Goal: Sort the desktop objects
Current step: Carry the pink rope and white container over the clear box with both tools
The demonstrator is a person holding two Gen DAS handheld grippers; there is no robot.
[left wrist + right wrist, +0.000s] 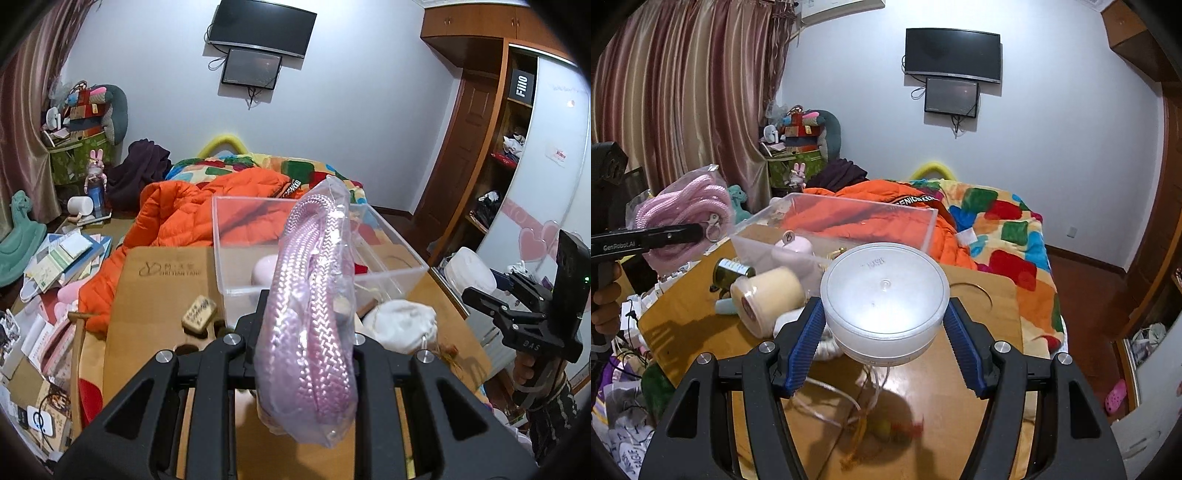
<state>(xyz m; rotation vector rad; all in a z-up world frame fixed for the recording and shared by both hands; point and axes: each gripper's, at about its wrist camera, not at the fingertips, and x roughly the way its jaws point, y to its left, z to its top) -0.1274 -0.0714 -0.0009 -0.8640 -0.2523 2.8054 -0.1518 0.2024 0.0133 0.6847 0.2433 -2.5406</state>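
Note:
My left gripper (306, 332) is shut on a clear bag holding a pink braided rope (310, 306), lifted above the wooden desk just in front of the clear plastic bin (402, 254). The same bag shows in the right wrist view (683, 206), left of the bin (849, 210). My right gripper (884, 325) is shut on a round white lidded container (884, 295), held above the desk. In the left wrist view that gripper (480, 299) is at the far right. A pale pink item (794, 245) lies inside the bin.
On the desk lie a cream jar on its side (768, 301), a dark green bottle (733, 271), a white drawstring pouch (402, 325), a written-on eraser block (199, 314) and cords with small beads (882, 428). A bed with an orange jacket (192, 218) lies beyond.

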